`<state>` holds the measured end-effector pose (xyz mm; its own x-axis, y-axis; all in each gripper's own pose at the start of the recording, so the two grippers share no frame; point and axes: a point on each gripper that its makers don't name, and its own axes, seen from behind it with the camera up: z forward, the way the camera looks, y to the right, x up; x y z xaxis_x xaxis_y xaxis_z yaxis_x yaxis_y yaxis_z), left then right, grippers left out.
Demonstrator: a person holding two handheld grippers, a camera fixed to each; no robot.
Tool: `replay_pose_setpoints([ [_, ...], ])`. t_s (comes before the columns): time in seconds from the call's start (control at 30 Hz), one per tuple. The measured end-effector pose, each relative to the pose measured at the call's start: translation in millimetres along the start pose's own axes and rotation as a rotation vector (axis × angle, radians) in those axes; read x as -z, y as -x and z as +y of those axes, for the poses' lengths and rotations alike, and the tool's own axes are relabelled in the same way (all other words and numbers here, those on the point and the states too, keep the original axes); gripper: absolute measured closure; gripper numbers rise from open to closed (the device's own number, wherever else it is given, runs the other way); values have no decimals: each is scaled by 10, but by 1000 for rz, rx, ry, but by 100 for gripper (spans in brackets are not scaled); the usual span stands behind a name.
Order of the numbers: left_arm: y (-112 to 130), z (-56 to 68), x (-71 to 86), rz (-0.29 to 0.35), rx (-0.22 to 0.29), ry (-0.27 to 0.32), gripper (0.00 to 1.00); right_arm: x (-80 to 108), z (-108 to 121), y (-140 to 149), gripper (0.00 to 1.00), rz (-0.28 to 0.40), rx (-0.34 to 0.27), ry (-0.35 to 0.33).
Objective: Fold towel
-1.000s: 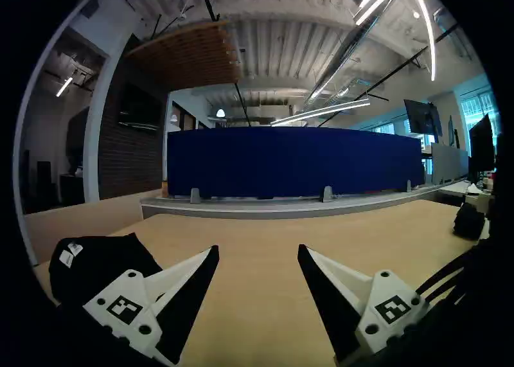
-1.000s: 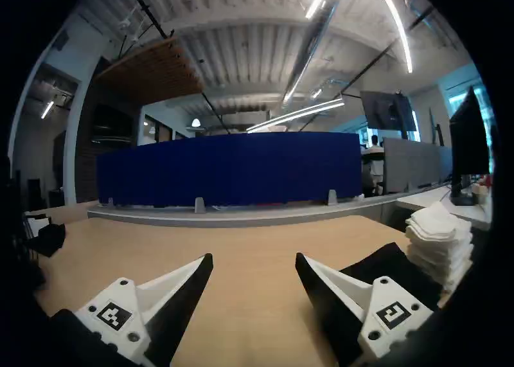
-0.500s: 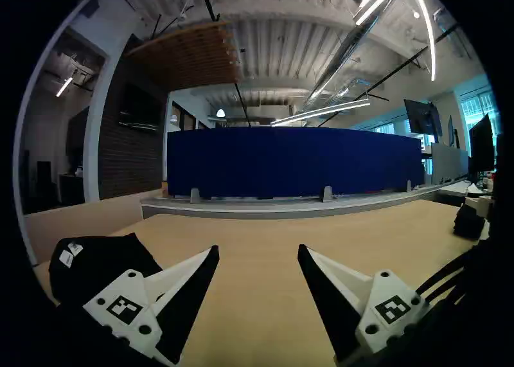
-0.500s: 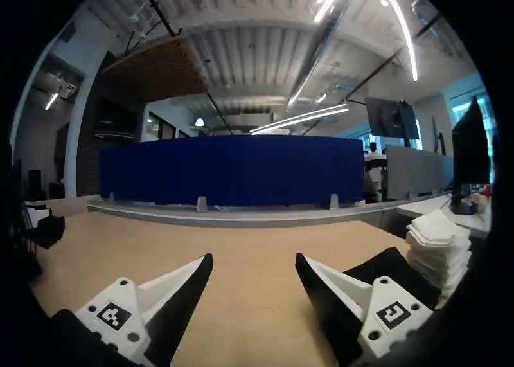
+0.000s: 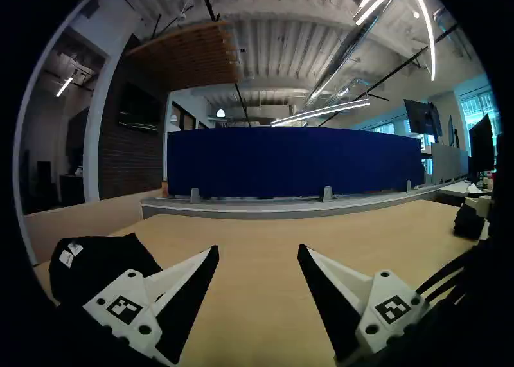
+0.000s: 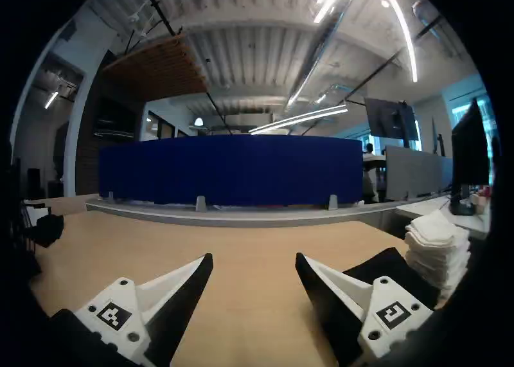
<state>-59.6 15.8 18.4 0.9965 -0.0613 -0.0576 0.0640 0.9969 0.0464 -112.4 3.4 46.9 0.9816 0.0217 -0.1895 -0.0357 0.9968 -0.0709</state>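
The left gripper [image 5: 257, 248] and right gripper [image 6: 254, 256] are held wide open over the table [image 5: 270, 232], nothing gripped. A black towel [image 6: 393, 267] is laid beside the right gripper, near stacked white towels [image 6: 439, 246].

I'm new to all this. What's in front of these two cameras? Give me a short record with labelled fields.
Setting: wooden table, blue partition behind it
left gripper: open, nothing between its fingers
right gripper: open, nothing between its fingers
black cloth: on the table, left of the left gripper
second black cloth: on the table, right of the right gripper
white towels: folded stack beside the second black cloth
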Motion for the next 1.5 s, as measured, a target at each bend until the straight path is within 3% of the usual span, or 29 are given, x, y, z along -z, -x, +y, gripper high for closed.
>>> replay_pose_setpoints([
  [1.5,-34,-9,-9,-1,1,1,9,92,2,-9,0,0,0,-1],
])
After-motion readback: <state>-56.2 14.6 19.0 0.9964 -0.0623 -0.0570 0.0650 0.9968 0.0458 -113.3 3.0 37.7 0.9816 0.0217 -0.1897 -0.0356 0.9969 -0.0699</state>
